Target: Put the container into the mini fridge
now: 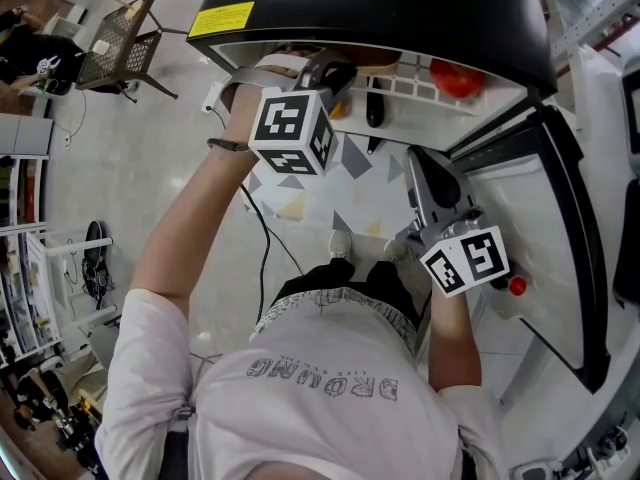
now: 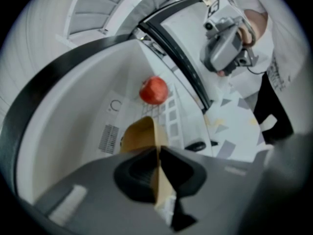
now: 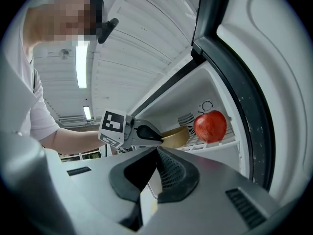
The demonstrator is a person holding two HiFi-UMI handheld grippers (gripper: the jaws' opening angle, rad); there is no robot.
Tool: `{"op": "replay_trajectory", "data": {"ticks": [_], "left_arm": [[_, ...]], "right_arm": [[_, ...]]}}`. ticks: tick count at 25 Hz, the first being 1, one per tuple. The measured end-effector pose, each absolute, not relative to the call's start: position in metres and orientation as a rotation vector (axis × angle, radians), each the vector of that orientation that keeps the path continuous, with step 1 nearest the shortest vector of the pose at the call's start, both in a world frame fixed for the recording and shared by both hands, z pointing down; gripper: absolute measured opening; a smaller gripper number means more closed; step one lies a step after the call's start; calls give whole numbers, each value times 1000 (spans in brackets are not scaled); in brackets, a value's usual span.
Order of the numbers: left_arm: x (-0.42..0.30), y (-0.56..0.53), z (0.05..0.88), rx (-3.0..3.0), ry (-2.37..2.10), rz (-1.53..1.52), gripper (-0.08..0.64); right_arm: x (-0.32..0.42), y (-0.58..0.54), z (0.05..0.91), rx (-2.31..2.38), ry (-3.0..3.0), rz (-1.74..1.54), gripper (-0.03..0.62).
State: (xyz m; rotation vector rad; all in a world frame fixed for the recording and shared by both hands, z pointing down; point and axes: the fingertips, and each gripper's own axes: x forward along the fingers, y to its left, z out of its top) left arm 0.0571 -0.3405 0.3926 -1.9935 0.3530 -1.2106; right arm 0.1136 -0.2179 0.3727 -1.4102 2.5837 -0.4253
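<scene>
Seemingly shelved, the container (image 2: 139,133) juts ahead of the left claw (image 2: 159,153) clamping its rim; right claw (image 3: 156,153) clenched empty.

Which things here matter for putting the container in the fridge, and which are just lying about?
In the job: the tan container, gripped at its rim by the left gripper; the open mini fridge.
Just about: the red apple inside the fridge; the right gripper, shut and empty.

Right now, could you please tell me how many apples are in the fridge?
1: the apple sits on the fridge shelf, beside the container in the left claw. Others could be hidden deeper inside.
</scene>
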Motion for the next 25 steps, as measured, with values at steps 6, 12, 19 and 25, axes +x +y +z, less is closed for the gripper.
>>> {"op": "replay_trajectory", "data": {"ticks": [6,12,19,25], "left_arm": [[56,-344,393,-1983,377,-1207,59],[54,-344,390,-1991,428,-1187,96],[50,-329,365,-2051,524,-1076,101],[39,-305,340,-2145,617,-943,71]], "right_arm": [[115,-217,372,-1409,2585,-425,-2],[116,-215,372,-1410,2590,-419,-2],[115,-212,364,-1417,2611,-392,-2],[106,-204,351,-1411,2649,-350,-2]]}}
